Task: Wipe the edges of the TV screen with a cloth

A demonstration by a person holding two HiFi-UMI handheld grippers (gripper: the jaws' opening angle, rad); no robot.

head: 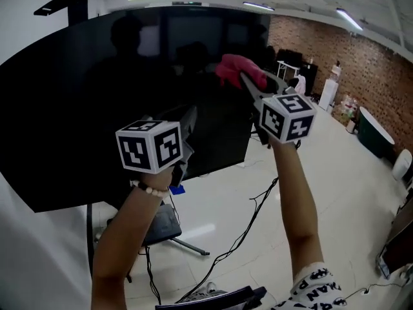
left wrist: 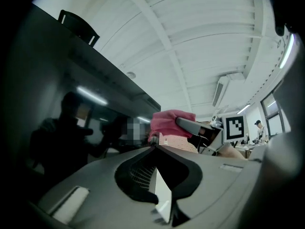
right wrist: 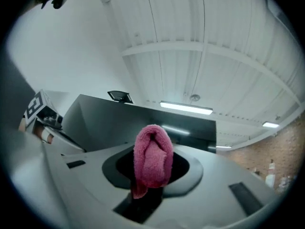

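The cloth (right wrist: 152,159) is pink, set against a glossy black TV (head: 77,108). The left gripper (left wrist: 155,148) and right gripper (head: 251,86) are grey, each bearing white markers (head: 150,146) with black square patterns. The far wall (head: 342,50) is red-brown brick and the floor (head: 258,199) is off-white.

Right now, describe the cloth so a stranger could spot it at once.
Find the big black TV. Toward its upper right, the right gripper is raised in front of it. The cloth is the pink fuzzy wad pinched in its fingers, the only bright colour there.
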